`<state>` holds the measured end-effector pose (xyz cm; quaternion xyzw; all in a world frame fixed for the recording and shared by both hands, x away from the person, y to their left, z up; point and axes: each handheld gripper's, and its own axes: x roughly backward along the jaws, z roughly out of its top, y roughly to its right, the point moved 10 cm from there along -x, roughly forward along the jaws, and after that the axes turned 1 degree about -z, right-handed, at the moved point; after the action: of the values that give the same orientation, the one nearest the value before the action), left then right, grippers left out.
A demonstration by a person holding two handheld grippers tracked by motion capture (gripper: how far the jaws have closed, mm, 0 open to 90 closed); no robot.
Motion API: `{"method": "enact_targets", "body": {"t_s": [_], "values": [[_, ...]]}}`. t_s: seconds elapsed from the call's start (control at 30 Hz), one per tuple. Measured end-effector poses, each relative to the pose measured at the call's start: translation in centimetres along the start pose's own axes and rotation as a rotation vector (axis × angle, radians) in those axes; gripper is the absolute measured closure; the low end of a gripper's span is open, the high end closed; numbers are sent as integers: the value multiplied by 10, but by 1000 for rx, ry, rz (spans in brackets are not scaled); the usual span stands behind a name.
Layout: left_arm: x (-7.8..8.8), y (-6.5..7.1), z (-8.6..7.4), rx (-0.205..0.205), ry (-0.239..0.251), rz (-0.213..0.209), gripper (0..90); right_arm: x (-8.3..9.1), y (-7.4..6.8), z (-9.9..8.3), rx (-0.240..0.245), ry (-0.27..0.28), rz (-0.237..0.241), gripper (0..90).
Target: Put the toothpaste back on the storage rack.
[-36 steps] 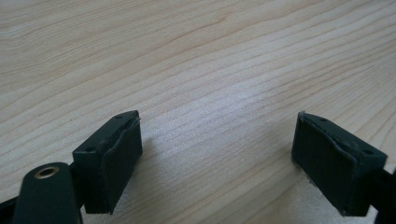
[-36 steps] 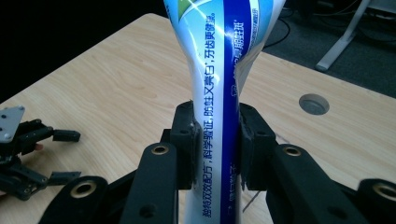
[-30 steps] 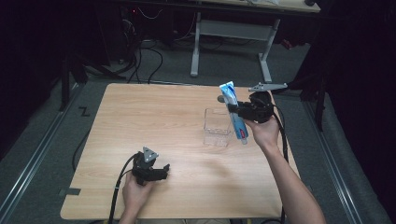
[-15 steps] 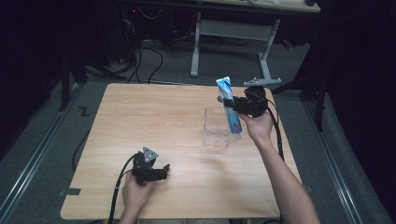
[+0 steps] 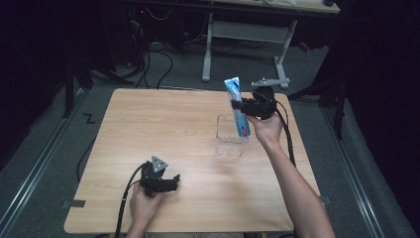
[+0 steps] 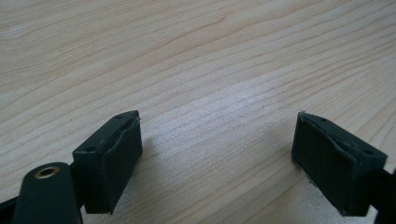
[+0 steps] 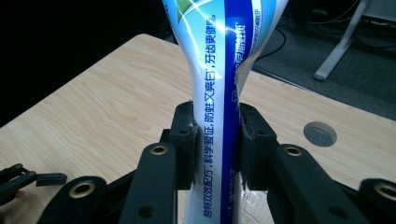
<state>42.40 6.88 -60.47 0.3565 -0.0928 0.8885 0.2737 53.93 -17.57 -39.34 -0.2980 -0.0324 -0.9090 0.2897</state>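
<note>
Two grippers: one working, one idle, at a wooden table [image 5: 163, 129].
Right gripper [image 7: 215, 140]: clamped on a blue-and-white toothpaste tube [image 5: 236, 106], squeezing its middle.
Tube position: now near upright over the clear plastic box [image 5: 230, 136] toward the table's far right corner; a second ago it leaned flatter across the box.
Meaning: likely lining up to drop the tube in, lower end first.
Left gripper [image 6: 217, 154]: jaws wide apart, holding nothing, resting near the front edge, unmoved.
</note>
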Motion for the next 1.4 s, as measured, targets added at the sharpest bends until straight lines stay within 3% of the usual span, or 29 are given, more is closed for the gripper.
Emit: {"method": "enact_targets", "body": {"t_s": [0.6, 1.4], "values": [[0, 0, 0, 0, 0, 0, 166, -17, 4, 0, 8, -27, -28, 706], [0, 0, 0, 1, 1, 1, 166, -23, 14, -19, 6, -52, -51, 704]]}}
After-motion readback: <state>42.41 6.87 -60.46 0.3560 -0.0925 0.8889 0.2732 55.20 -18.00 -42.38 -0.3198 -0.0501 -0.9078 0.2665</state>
